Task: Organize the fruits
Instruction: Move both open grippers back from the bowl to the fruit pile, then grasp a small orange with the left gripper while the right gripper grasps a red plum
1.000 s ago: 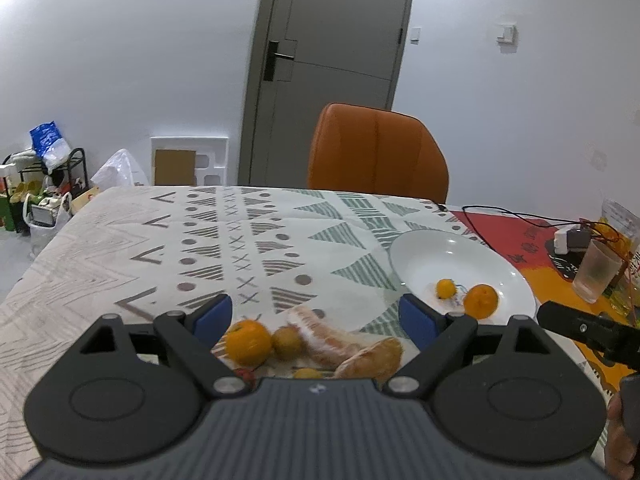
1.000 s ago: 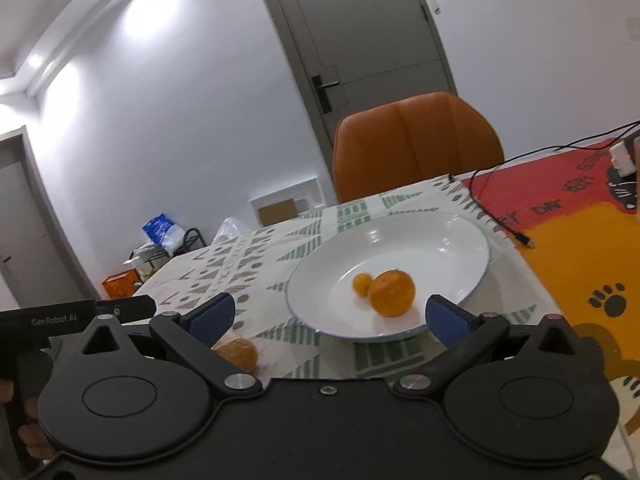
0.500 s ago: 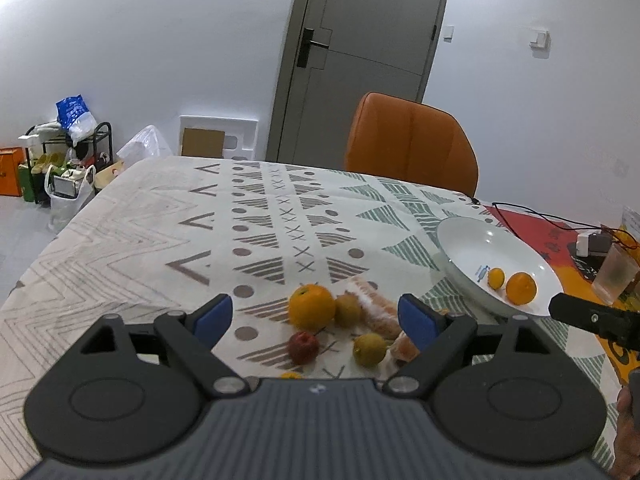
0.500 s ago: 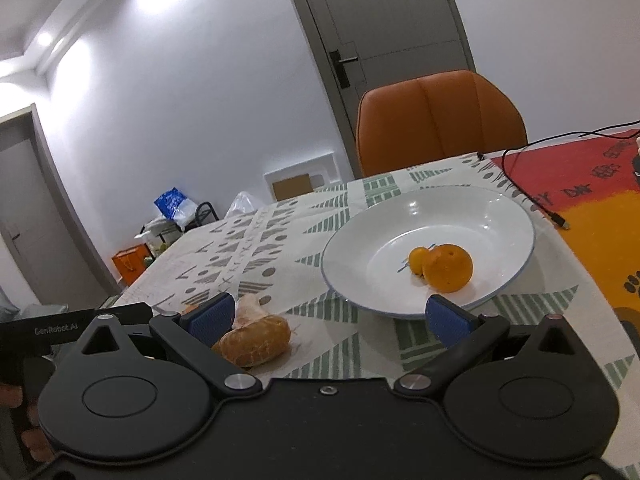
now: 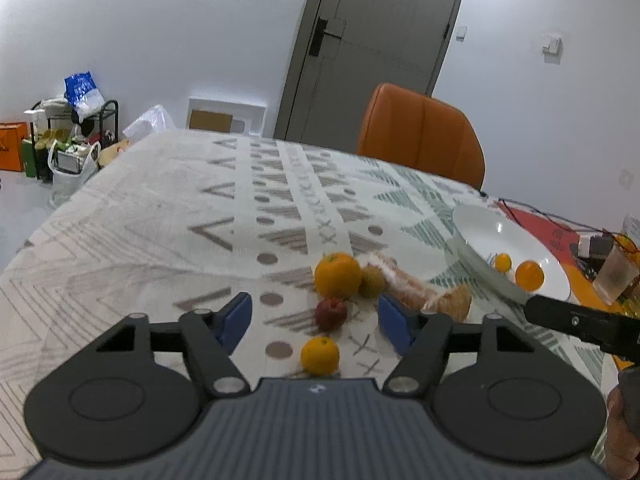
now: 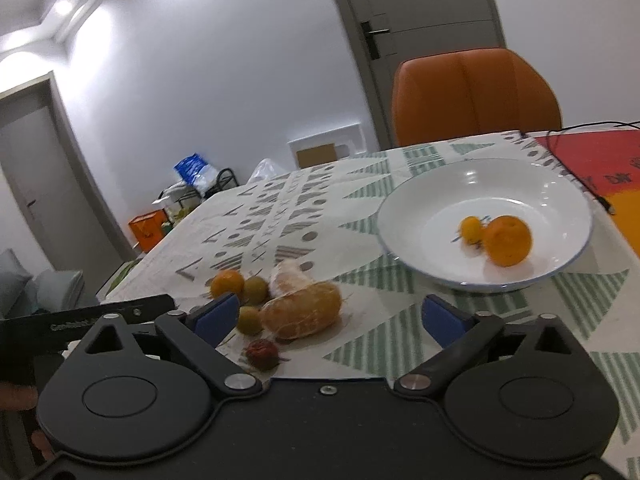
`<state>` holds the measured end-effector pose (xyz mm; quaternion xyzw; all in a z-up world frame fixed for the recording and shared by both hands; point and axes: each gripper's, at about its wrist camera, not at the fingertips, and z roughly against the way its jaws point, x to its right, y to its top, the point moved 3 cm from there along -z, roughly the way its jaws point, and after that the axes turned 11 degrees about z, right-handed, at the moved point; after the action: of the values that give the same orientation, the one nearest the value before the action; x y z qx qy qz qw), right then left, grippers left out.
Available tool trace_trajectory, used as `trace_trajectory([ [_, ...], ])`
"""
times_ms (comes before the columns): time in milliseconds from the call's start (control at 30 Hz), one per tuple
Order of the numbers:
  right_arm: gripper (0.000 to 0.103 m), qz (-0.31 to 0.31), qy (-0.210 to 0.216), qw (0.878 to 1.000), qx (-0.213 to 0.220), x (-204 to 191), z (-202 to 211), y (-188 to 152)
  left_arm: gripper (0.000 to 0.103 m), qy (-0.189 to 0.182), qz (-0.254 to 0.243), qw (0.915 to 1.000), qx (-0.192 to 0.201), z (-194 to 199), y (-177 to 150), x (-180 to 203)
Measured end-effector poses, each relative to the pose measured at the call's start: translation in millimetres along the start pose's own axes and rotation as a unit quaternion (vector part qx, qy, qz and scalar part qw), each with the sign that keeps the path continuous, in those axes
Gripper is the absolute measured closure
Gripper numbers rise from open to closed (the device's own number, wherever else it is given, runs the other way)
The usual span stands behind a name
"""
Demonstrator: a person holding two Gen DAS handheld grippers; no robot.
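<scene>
Left tool (image 5: 314, 318), unclenched and narrowing, framed a small apple (image 5: 330, 313) (firm, smooth; grip its sides); right tool (image 6: 330, 312) stood released.

Left wrist view: a cluster of fruit lies on the surface (image 5: 168, 216). A large orange (image 5: 337, 275) is farthest, a small round fruit (image 5: 372, 281) touching its right side. Right of these lie peeled citrus pieces (image 5: 424, 294). Nearer the camera sits an apple (image 5: 330, 313), and nearest a small orange (image 5: 320, 355). The apple and small orange lie between the fingers of the left tongs (image 5: 314, 320). To the right stands a plate (image 5: 476, 236) holding a kumquat (image 5: 502, 262) and, right of it, a mandarin (image 5: 529, 275). A chair (image 5: 420, 136) stands behind the surface; the right tongs (image 6: 330, 312) sit before the plate.
</scene>
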<state>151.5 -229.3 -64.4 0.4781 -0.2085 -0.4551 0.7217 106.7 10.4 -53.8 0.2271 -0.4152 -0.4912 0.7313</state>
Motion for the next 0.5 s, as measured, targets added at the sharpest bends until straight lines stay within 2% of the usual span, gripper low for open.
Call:
trace_trajectory([
  [100, 0.011, 0.005, 0.008, 1.000, -0.007, -6, -5, -2, 0.041, -0.005, -0.002, 0.9999, -0.014, -5, -6, 0],
  [200, 0.019, 0.016, 0.011, 1.000, -0.018, -11, -11, -3, 0.049, -0.011, -0.002, 0.9995, -0.029, -11, -14, 1],
  [300, 0.022, 0.026, 0.014, 0.999, -0.024, -15, -14, -5, 0.056, -0.009, -0.004, 0.9992, -0.039, -17, -20, 1],
  [433, 0.026, 0.040, 0.025, 0.998, -0.036, -23, -21, -7, 0.079, -0.006, -0.002, 0.9994, -0.035, -20, -22, -5],
  [500, 0.027, 0.049, 0.030, 0.997, -0.042, -28, -26, -7, 0.081, -0.018, 0.002, 0.9993, -0.033, -19, -23, -10],
])
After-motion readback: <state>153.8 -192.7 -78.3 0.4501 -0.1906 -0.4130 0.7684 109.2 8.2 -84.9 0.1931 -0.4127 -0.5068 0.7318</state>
